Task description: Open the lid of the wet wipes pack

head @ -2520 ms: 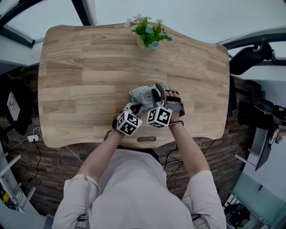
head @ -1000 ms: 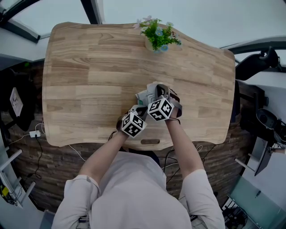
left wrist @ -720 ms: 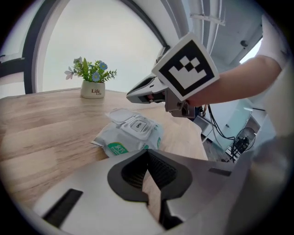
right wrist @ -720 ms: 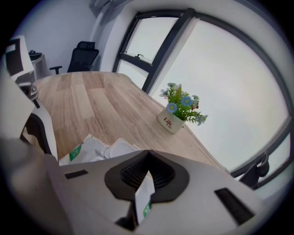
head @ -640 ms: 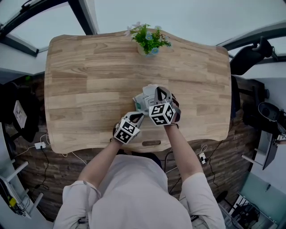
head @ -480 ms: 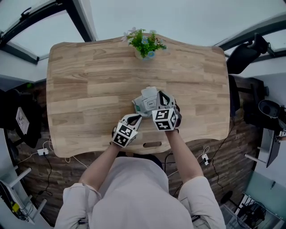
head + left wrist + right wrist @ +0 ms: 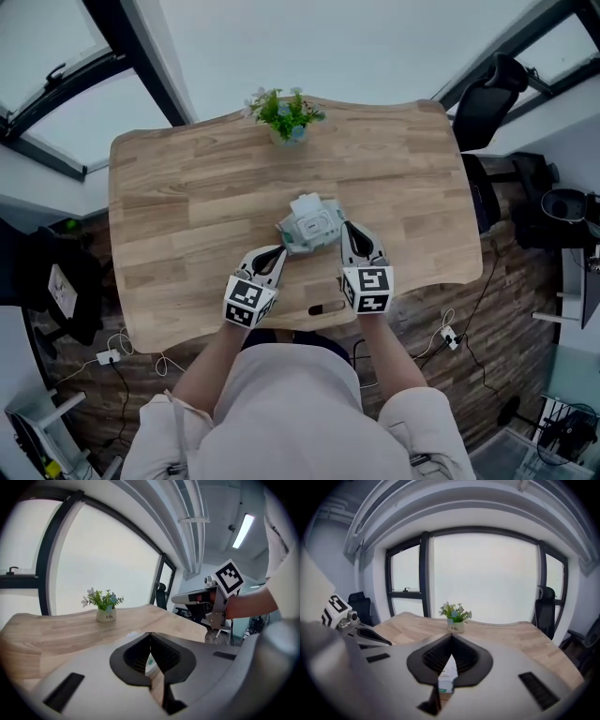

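The wet wipes pack (image 7: 309, 228), pale green and white, lies on the wooden table (image 7: 187, 187) near its front middle. A white flap shows at the pack's far edge; I cannot tell how far the lid stands up. My left gripper (image 7: 283, 249) hovers just left of and nearer than the pack, jaws shut with nothing in them. My right gripper (image 7: 345, 228) hovers at the pack's right side, also shut and holding nothing. A sliver of the pack (image 7: 149, 665) shows below the closed left gripper (image 7: 150, 634), and the pack (image 7: 447, 674) shows below the shut right gripper (image 7: 452, 635).
A small potted plant (image 7: 284, 114) stands at the table's far edge. A black office chair (image 7: 487, 94) sits beyond the far right corner. Cables and a plug (image 7: 108, 356) lie on the floor to the front left. Large windows ring the room.
Both grippers have lifted off the pack and drawn back toward the person. The right gripper has rolled so its marker cube faces differently. The pack stays on the table.
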